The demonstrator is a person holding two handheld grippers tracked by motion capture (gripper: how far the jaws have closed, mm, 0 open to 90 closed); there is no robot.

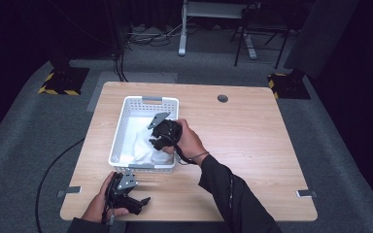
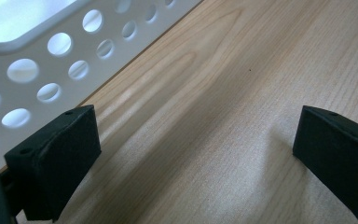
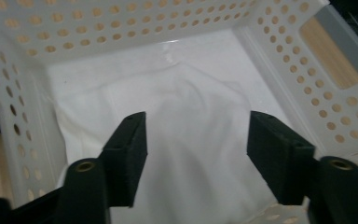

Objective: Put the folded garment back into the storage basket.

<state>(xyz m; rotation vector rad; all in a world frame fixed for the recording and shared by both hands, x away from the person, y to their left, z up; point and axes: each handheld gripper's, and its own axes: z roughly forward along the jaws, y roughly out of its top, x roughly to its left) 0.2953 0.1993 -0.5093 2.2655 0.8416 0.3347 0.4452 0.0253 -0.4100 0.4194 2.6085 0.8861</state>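
Wooden worktop (image 1: pixel 243 141) holds a white perforated plastic basket (image 1: pixel 126 109) of white cloth (image 1: pixel 138 138); right hand-held gripper (image 3: pixel 196 140) hovers released above it (left hand-held gripper (image 2: pixel 193 149) likewise released).

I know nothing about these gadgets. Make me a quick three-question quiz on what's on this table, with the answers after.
1. True or false: the white cloth lies inside the white basket.
2. Which gripper is over the basket? A) left gripper B) right gripper
3. Fill in: the left gripper's jaws stand ____ over the bare wooden table, beside the basket's perforated wall.

Key
1. True; the right gripper view looks down on it.
2. B; its jaws are apart above the cloth, gripping nothing.
3. Open, with nothing between them.
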